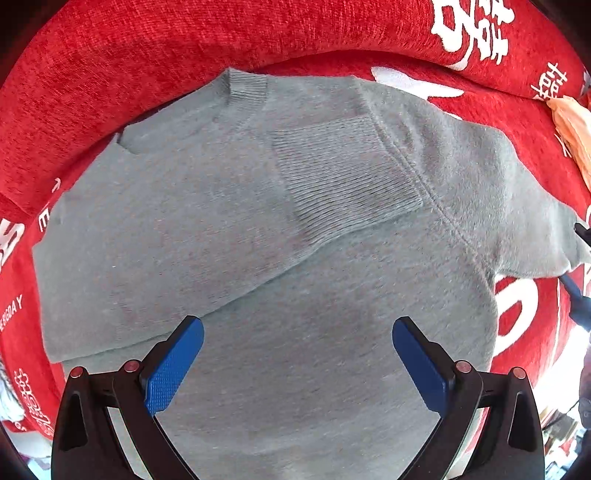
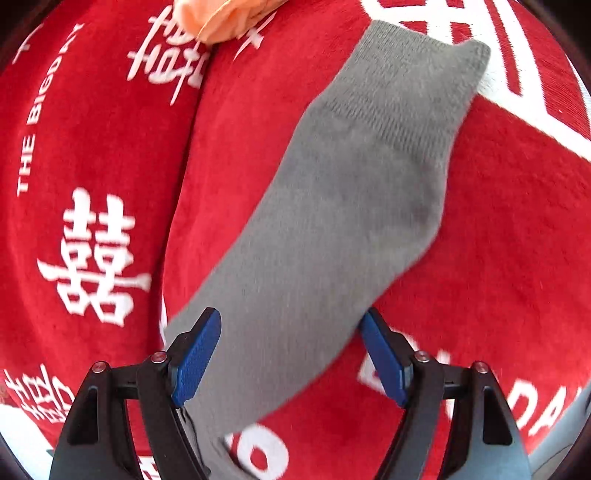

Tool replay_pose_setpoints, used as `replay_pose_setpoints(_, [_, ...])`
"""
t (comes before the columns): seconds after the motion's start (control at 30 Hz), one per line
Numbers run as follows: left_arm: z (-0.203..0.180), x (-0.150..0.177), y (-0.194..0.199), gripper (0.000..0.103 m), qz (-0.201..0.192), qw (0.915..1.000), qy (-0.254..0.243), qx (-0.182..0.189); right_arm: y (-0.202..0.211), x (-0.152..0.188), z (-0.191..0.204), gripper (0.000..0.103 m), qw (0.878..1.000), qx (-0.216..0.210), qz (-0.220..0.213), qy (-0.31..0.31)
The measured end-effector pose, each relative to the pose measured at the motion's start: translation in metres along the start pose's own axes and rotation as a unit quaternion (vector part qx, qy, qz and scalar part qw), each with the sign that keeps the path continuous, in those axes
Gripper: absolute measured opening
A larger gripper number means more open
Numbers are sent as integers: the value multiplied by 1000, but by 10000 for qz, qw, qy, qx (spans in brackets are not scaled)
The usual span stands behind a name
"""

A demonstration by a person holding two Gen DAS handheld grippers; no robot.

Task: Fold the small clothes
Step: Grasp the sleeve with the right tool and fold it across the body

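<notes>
A small grey knit sweater [image 1: 258, 240] lies flat on a red cloth [image 1: 110, 55]. One sleeve is folded across its chest, ribbed cuff [image 1: 343, 173] toward the middle. My left gripper [image 1: 297, 332] is open above the sweater's lower body, holding nothing. The other sleeve [image 2: 351, 192] stretches out to the right over the red cloth [image 2: 498, 229]. My right gripper [image 2: 290, 332] is open, its blue fingers on either side of this sleeve near the shoulder end, not closed on it. The right gripper's tip also shows at the left wrist view's right edge [image 1: 581, 236].
The red cloth bears white characters and lettering [image 2: 96, 258] and covers a cushioned surface with a raised back [image 1: 295, 26]. A peach-coloured garment [image 2: 225, 18] lies at the far side; it also shows in the left wrist view [image 1: 572, 125].
</notes>
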State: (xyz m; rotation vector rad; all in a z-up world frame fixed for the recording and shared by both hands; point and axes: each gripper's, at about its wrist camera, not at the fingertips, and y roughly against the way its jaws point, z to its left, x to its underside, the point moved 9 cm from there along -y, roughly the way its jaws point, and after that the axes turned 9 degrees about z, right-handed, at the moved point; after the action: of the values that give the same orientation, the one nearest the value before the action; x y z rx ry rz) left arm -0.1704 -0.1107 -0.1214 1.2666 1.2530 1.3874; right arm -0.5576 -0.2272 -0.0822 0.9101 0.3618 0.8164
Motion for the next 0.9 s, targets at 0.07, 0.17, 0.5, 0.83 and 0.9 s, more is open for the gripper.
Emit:
replay_pose_setpoints(0.07, [-8, -5, -4, 102, 23, 10000, 12, -25, -1, -7, -2, 81, 9998, -118, -65, -127])
replay_pose_setpoints(0.17, [-14, -13, -7, 102, 41, 10000, 19, -4, -2, -14, -6, 81, 9980, -437, -173, -432])
replay_pose_setpoints(0.5, [-25, -14, -10, 102, -8, 10000, 41, -41, -16, -13, 0, 9, 9820, -1532, 256, -1074])
replay_pose_setpoints(0.83, [-1, -7, -7, 102, -85, 9998, 167, 2, -16, 18, 100, 6, 9663, -2449, 793, 17])
replay_pose_setpoints(0.9, [7, -5, -6, 102, -106, 9997, 224, 19, -20, 35, 132, 6, 9607, -2554, 1014, 404])
